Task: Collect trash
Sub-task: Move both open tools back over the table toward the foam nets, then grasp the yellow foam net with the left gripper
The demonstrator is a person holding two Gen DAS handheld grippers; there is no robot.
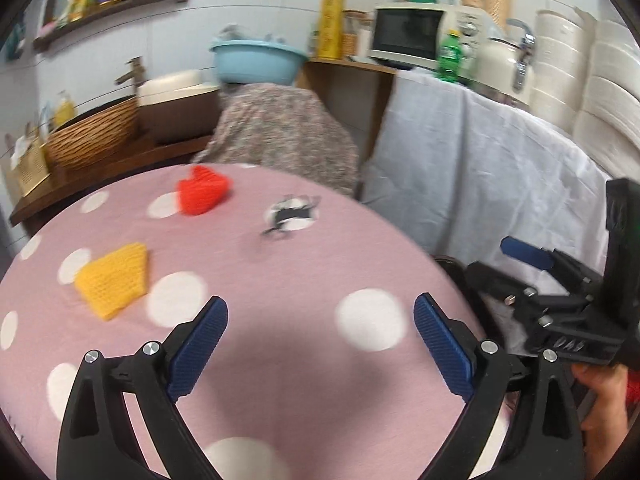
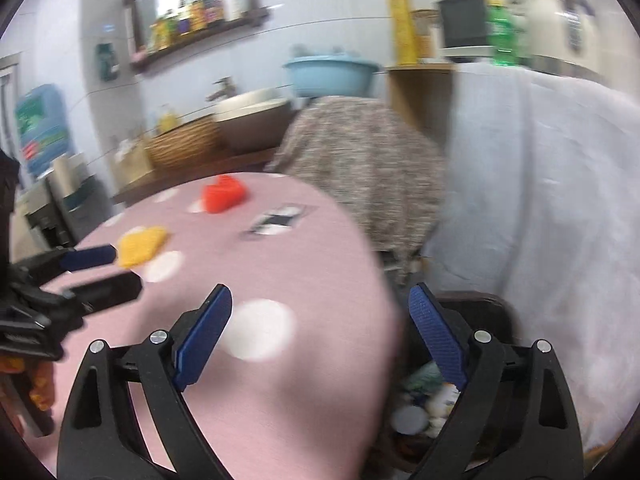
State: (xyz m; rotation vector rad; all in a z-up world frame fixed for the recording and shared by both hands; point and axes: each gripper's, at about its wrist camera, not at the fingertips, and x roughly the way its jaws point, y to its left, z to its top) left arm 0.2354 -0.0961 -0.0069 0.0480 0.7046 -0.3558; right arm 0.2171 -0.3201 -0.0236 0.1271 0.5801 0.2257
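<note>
Desk: one round desk (image 1: 280, 380) under a pink cloth with large white dots; it fills the lower half of the left wrist view and the lower left of the right wrist view.
Foam nets: two pieces of mesh-textured foam lie on the cloth, well apart. The red foam net (image 1: 204, 195) sits at upper centre-left of the left wrist view, puffed and lumpy. The yellow foam net (image 1: 114, 280) lies flat at centre-left, roughly trapezoid.
Wrapper: one crumpled black-and-white wrapper (image 1: 291, 216) lies right of the red piece, near the far rim; blurred, so its print is unreadable.
Trash bin: one dark bin (image 2: 472, 308) stands beside the desk at lower right of the right wrist view, with pale and greenish scraps inside, too blurred to count.
Left hand-held gripper (image 1: 320, 344): two black arms with blue ribbed pads, spread wide over bare cloth, nothing between them.
Right hand-held gripper (image 2: 320, 336): same build, also spread wide and empty, straddling the desk edge and the bin.
Hand: part of a hand (image 1: 604, 408) shows at lower right of the left wrist view, under the other gripper.
Backdrop: one blue plastic basin (image 1: 256, 60), one woven basket (image 1: 94, 136), one cream microwave (image 1: 408, 34), one green bottle (image 1: 452, 56).
</note>
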